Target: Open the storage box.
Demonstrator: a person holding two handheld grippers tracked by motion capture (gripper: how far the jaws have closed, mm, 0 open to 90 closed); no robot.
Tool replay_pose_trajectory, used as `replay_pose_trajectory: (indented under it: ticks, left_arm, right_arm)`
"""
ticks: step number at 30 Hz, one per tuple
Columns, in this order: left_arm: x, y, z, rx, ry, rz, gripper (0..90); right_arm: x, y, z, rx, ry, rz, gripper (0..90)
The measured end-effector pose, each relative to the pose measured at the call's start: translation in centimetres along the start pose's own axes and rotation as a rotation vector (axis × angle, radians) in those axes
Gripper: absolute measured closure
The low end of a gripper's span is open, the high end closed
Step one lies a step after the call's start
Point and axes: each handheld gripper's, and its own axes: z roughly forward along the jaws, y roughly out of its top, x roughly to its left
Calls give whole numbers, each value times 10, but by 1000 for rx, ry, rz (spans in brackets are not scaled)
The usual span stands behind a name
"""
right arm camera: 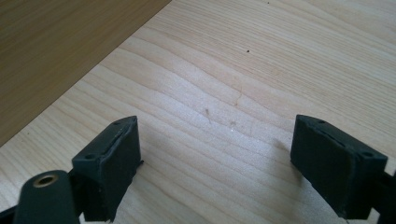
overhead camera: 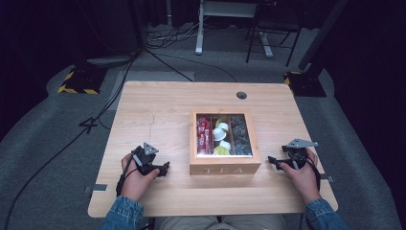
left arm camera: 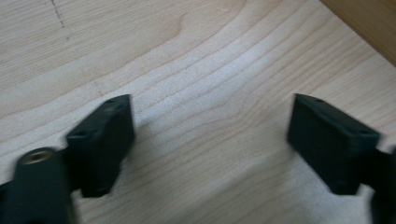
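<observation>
You held both tongs, left and right, spread and empty on the pale grained worktop, flanking the square glass-lidded wooden box lettered TEA.

Floor: grey carpet, black cables trailing across it.
Table: light wood, round hole near far edge.
Behind: dark room, white desk leg, yellow-black striped bases.
</observation>
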Motion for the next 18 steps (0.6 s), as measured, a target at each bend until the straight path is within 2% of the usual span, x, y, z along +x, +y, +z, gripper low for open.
replay_pose_trajectory:
  ticks: [1,2,6,13,18]
  left_arm:
    - [0,0,0,0,0,0,207]
    - [-1,0,-2,14,6,0,207]
    - [-1,2,-8,4,12,11,206]
    - [-3,6,-21,-19,-14,25,225]
    - [-10,12,-33,-53,-27,41,240]
  right_arm:
    - [0,0,0,0,0,0,159]
    - [0,0,0,0,0,0,159]
    - [0,0,0,0,0,1,159]
    - [0,0,0,0,0,1,159]
    - [0,0,0,0,0,1,159]
